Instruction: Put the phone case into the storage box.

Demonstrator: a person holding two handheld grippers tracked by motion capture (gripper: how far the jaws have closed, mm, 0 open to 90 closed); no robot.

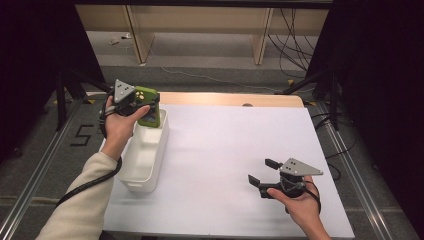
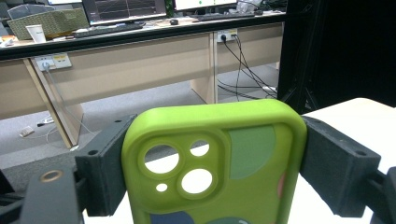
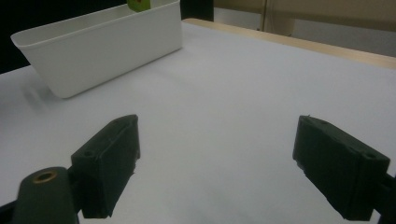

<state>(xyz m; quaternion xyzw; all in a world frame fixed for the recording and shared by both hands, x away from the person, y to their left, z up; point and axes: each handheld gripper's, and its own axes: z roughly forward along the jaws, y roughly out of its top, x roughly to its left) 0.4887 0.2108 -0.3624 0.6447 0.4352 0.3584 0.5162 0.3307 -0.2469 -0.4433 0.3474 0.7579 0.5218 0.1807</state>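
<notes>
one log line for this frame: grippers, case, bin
left gripper: shut on green phone case | case: over white bin far end | right gripper: open, nothing between jaws

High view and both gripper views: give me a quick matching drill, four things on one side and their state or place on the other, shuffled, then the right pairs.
Things:
1. phone case
2. white bin
3. right gripper
4. left gripper

States or places:
A. open, nothing between the jaws, over the bare white table top
B. green, clamped by its two sides between black jaws
C. stands at the left edge of the table
D. shut on the case, held above the far end of the bin

Pairs: 1-B, 2-C, 3-A, 4-D
</notes>
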